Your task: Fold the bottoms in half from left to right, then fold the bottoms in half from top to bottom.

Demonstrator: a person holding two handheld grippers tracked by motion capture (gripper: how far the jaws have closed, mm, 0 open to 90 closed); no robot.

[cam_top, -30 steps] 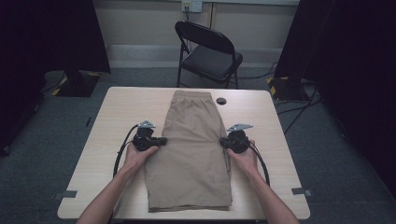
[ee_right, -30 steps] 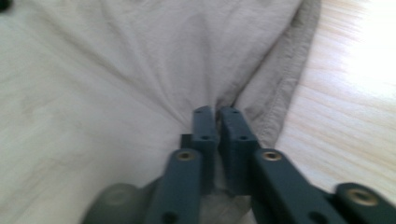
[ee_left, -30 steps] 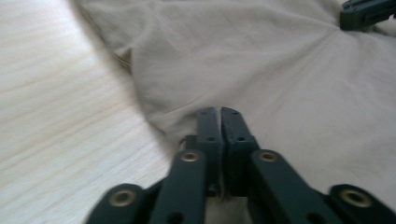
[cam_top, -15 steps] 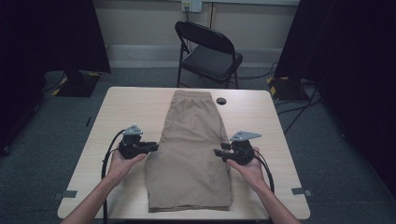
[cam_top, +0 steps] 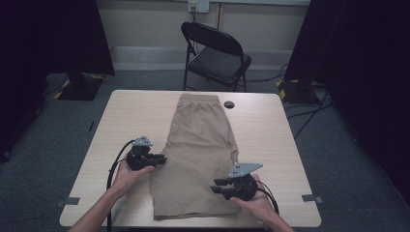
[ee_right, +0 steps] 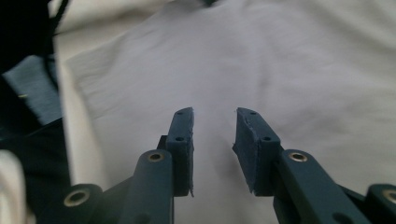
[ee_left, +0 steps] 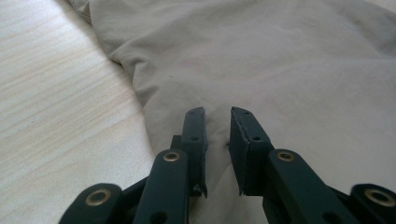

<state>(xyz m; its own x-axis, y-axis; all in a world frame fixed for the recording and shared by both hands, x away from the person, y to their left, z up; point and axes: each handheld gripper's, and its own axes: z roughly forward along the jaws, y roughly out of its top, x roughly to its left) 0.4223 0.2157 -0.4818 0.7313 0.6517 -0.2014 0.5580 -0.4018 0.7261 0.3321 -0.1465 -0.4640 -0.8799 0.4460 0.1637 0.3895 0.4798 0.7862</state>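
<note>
We hold two black grippers: the left gripper (cam_top: 162,159) and right gripper (cam_top: 215,188) each carry a grey three-cornered plate, brass-ringed screws and a trailing black cable.

A studio-like recording room — black curtains (cam_top: 58,34), folding chair (cam_top: 217,55), taped floor cables (cam_top: 309,116).

The high view looks forward and down from above the near edge of the pale wooden counter (cam_top: 270,130), taking in its whole top. Each gripper view rides low behind its own black tongs, close over the flat khaki cotton shorts (cam_top: 200,145), the cloth shared by all three views.
</note>
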